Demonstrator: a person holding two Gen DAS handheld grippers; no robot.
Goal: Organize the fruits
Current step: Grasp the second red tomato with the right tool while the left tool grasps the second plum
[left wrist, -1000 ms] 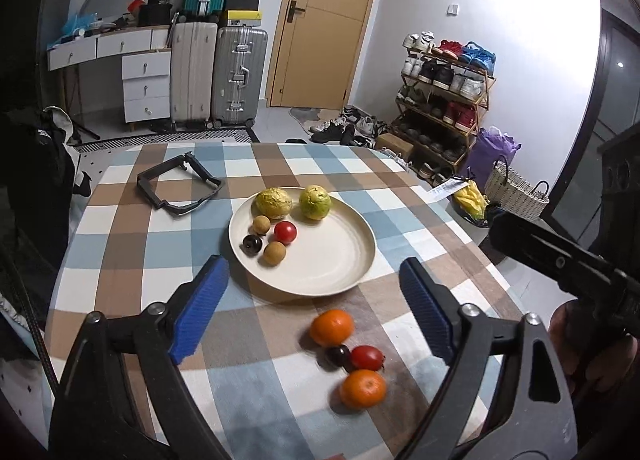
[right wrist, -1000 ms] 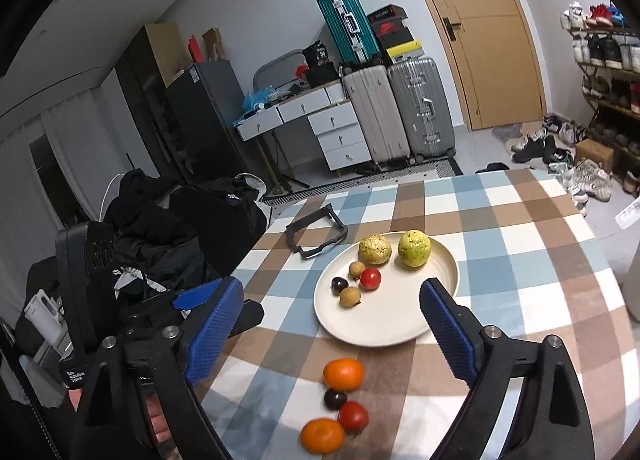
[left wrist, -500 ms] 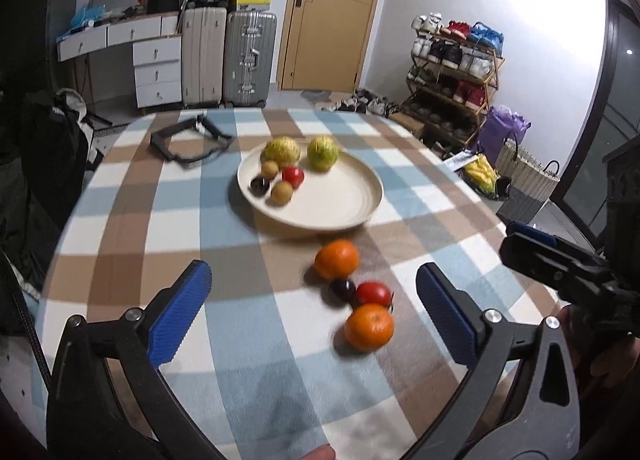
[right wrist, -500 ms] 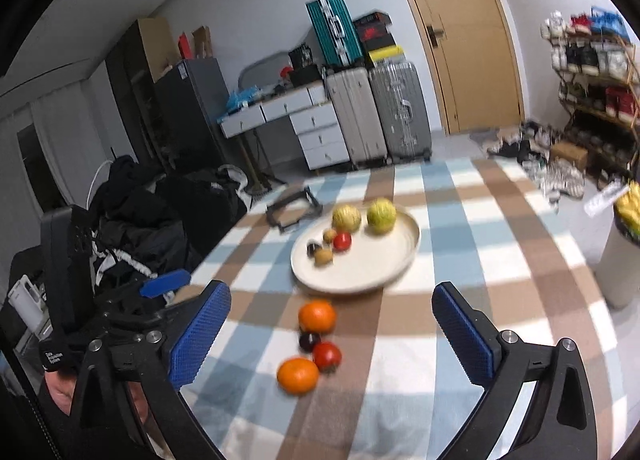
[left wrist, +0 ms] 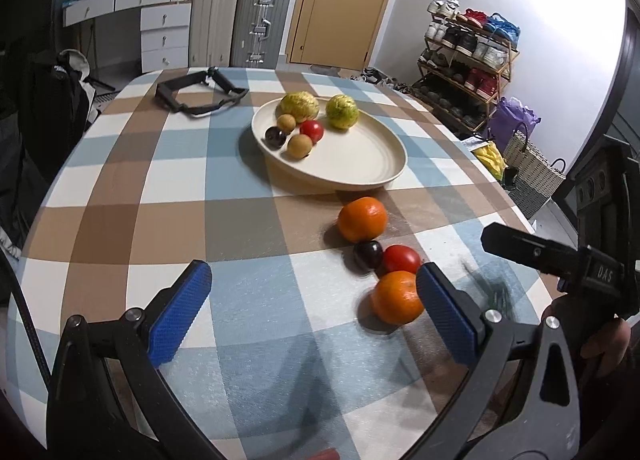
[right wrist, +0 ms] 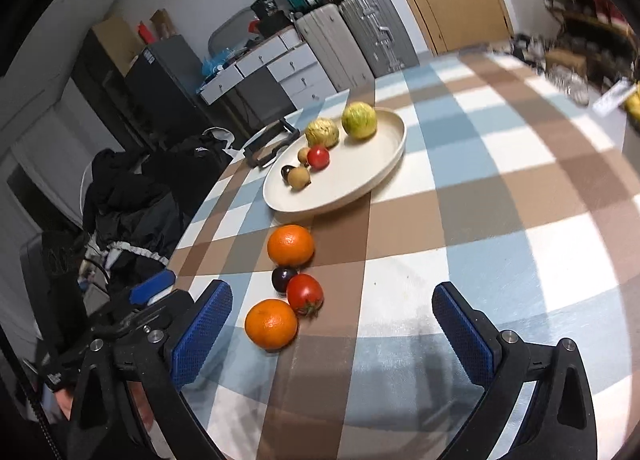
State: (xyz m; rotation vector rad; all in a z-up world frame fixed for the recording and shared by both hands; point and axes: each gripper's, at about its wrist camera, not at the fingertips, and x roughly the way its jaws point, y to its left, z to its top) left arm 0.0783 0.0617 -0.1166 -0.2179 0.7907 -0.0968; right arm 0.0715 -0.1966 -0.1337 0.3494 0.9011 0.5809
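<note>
Bench with checked cloth: its rounded edge curves away close to the left of the left tool, with bare cloth directly ahead of that tool as far as the plate.

Left tool: spread wide, holding nothing. Its right pad stands just beside the near orange; contact cannot be confirmed.

Right tool: spread wide, holding nothing, touching nothing. Open cloth lies ahead of it and to its right.

Loose fruit, ahead and left of the right tool: near orange, tomato, dark plum, far orange, clustered and touching in a row.

Cream plate, beyond the row: two large yellow-green fruits, a tomato and small brown and dark fruits, grouped at its far-left part. A black phone holder lies beyond, near the far edge.
</note>
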